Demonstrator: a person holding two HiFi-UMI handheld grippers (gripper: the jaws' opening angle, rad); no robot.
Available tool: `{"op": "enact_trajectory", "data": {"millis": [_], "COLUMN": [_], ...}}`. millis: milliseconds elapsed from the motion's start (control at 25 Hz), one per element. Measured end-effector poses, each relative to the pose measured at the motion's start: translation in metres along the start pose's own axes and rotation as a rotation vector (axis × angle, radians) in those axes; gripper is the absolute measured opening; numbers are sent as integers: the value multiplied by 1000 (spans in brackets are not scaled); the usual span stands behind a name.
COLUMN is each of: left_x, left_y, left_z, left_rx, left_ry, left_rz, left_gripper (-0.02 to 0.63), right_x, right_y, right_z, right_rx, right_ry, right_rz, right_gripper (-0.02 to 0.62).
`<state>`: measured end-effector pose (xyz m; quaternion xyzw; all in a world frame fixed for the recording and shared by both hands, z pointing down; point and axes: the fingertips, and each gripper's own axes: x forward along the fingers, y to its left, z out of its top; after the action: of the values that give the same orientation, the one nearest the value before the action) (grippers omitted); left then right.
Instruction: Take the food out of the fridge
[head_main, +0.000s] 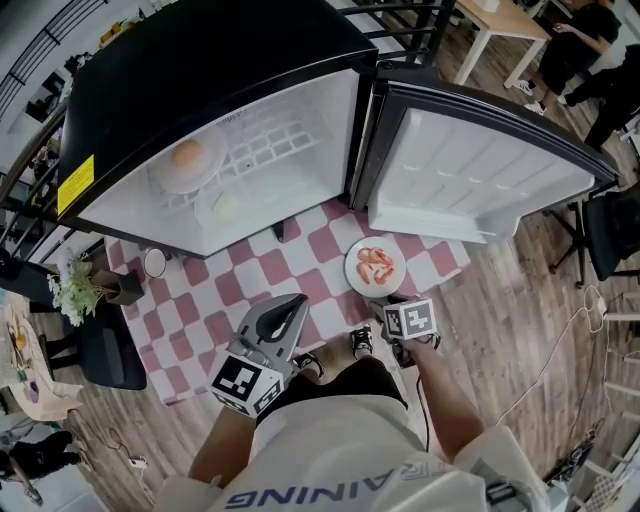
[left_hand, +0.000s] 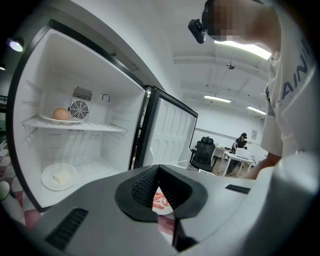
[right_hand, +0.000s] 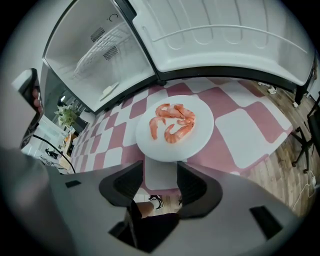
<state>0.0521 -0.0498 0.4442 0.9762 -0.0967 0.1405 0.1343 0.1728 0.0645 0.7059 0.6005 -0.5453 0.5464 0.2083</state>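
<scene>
The black fridge (head_main: 200, 70) stands open on a pink-and-white checked mat (head_main: 225, 295). On its wire shelf a plate holds a round orange-brown food (head_main: 186, 157) (left_hand: 61, 114). A second plate with a pale food (head_main: 226, 208) (left_hand: 59, 176) lies on the fridge floor. A white plate (head_main: 358, 278) (right_hand: 200, 137) of shrimp (head_main: 377, 262) (right_hand: 172, 122) rests on the mat before the door. My right gripper (head_main: 388, 306) (right_hand: 160, 172) hangs just short of that plate, open, nothing between its pads. My left gripper (head_main: 297, 303) (left_hand: 158, 171) points at the fridge, shut and empty.
The fridge door (head_main: 480, 170) (left_hand: 167, 135) swings open to the right. A small white cup (head_main: 155, 262) sits on the mat's left edge, beside a potted plant (head_main: 80, 288) and a black chair (head_main: 110, 350). A table (head_main: 505, 25) with a seated person stands far right. My shoes (head_main: 360, 340) are at the mat's near edge.
</scene>
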Motion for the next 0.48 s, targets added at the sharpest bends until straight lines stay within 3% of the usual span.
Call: {"op": "enact_trajectory", "data": {"millis": [120, 200, 280, 480], "left_x": [-1, -2, -4, -15], "left_y": [0, 1, 3, 9], "left_z": [3, 5, 8, 18], "left_rx": [-2, -2, -1, 8], "left_ry": [-10, -17, -26, -61], "left_rz": [1, 4, 11, 47], "left_gripper": [9, 9, 9, 9], "right_x": [-4, -10, -18, -47], "right_y": [-1, 1, 8, 42], "right_z": [-2, 2, 14, 61], "right_rx": [6, 6, 3, -34], "right_ry": [-5, -32, -94, -294], "right_rz": [-8, -11, 9, 122], "right_gripper": [204, 148, 52, 29]}}
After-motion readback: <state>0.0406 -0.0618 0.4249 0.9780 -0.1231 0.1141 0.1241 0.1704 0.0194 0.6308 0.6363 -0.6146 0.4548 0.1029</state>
